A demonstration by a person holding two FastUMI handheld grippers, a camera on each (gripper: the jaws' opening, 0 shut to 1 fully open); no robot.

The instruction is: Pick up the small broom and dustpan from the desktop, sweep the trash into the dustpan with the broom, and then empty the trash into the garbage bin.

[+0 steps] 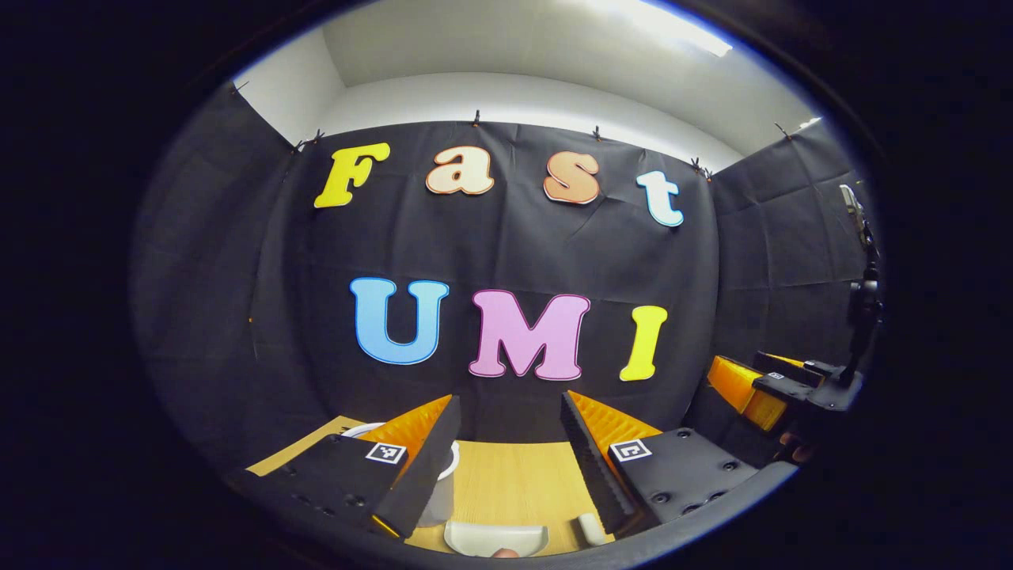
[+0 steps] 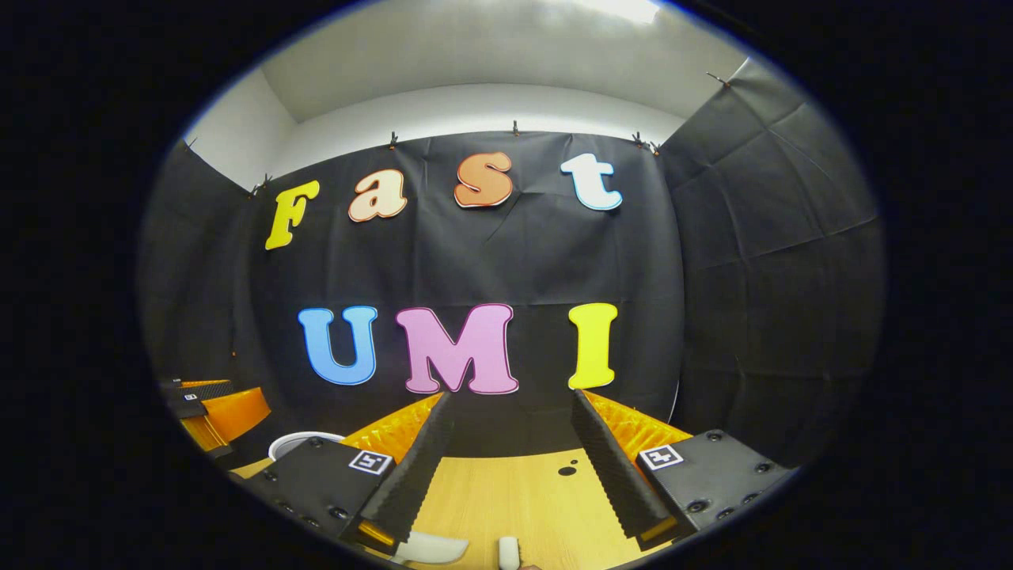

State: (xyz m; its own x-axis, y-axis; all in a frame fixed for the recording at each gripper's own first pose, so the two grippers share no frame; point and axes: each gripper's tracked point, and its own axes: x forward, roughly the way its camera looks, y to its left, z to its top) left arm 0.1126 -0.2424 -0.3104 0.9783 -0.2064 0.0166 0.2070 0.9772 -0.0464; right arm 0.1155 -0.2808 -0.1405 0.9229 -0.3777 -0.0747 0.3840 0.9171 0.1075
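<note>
Both grippers are up off the light wooden table (image 1: 506,475), facing the black cloth back wall (image 1: 506,253).

In the left gripper view, the left gripper (image 1: 506,451) has its black and orange fingers spread wide with nothing between them. Just below them, at the near edge of the table, sits a pale white plastic dustpan (image 1: 495,538); it's cut off by the bottom of the view, so I can't tell which way its long axis runs. Beside it is a short white handle-like piece (image 1: 589,529), probably the small broom, mostly hidden. A round white garbage bin (image 1: 360,431) peeks out behind the left finger, toward the table's far left corner.

In the right gripper view, the right gripper (image 2: 510,459) is spread wide too, holding nothing. There's a bare stretch of table between its fingers, with a small dark speck of trash (image 2: 567,470) near the far edge.
</note>
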